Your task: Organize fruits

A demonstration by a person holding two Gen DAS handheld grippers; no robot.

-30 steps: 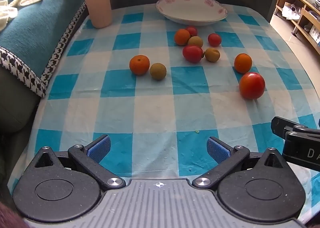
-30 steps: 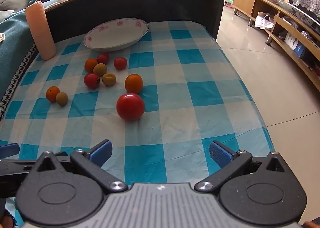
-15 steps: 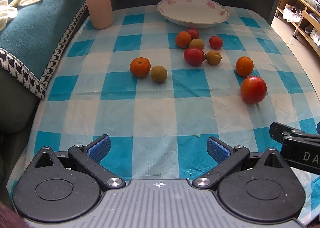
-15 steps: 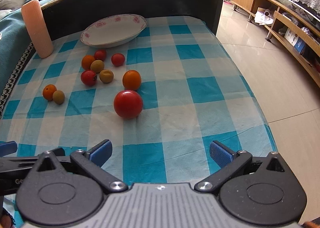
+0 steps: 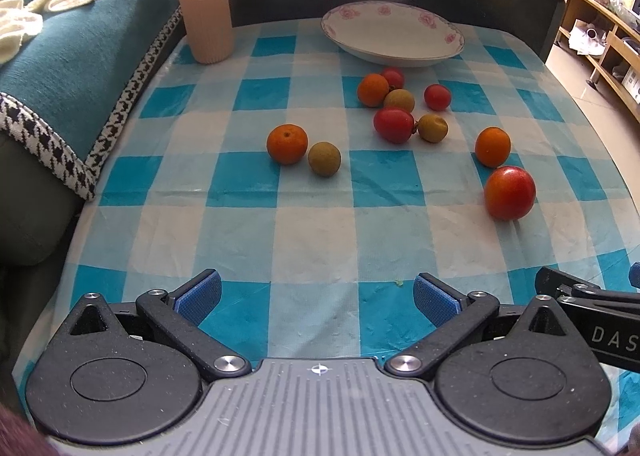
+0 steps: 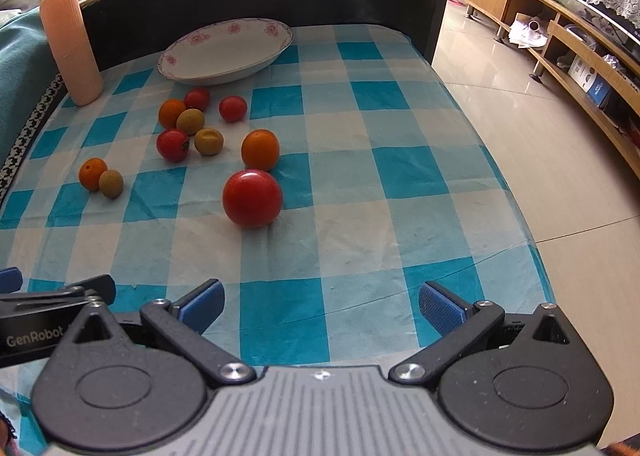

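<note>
Both sets of tongs hang spread and empty over the near edge of the counter, the left tongs (image 5: 316,294) beside the right tongs (image 6: 322,302), nothing between either pair of blue pads. Nearest the right tongs sits the big tomato (image 6: 252,198), with an orange (image 6: 260,149) just behind it. Toward the left edge lie a small orange (image 5: 287,144) and a brown longan (image 5: 324,164), touching or nearly so. A cluster of small fruit (image 5: 394,104) crowds the middle of the checked cloth (image 5: 312,232); the plate (image 5: 394,38) waits empty at the far edge, a pink cylinder (image 5: 204,0) standing at the far left corner.

The step in hand looks to be the first reach, no fruit yet lifted. The tomato seems the natural start for the right tongs: approach low and straight, pads either side of its widest girth, squeeze gently since round, soft skin may roll or bruise. The left pair would do well to take the small orange from its outer side, lest the longan be nudged away.
</note>
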